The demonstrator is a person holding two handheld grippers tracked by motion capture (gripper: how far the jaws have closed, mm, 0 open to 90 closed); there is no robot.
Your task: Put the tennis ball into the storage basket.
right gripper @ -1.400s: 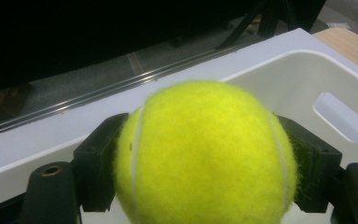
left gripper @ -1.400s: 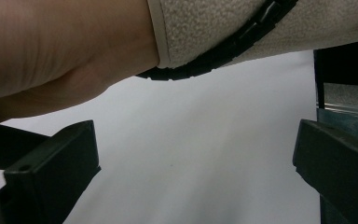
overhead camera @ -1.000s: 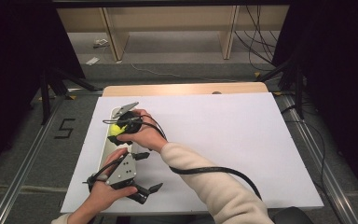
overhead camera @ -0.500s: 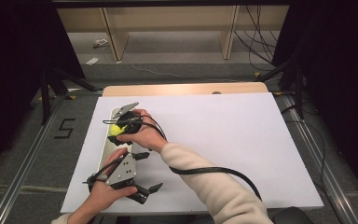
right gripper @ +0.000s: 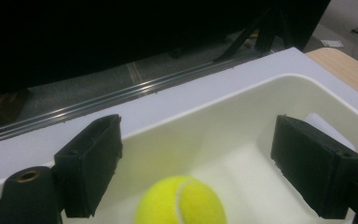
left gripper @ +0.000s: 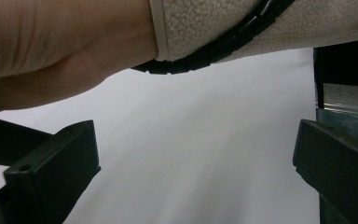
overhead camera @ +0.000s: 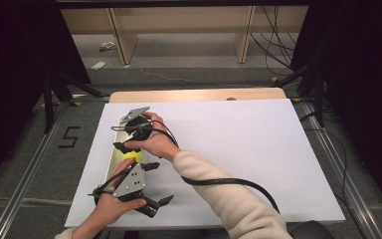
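**Ball in the tub, both tongs wide**

The right gripper view shows the tennis ball (right gripper: 181, 201) lying free in the cream tub (right gripper: 242, 107) between the wide-open right tongs (right gripper: 209, 163) — the high view nearly hides it. Left tongs (overhead camera: 154, 185) — spread wide, empty, over the white surface (overhead camera: 258, 149).

A white-topped table (overhead camera: 238, 144) bears a cream tray (right gripper: 279, 93).

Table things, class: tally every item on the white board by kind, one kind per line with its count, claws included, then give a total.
Tennis ball: 1
Cream tray: 1
Claws: 2, the left claw and the right claw, both open
Total: 4
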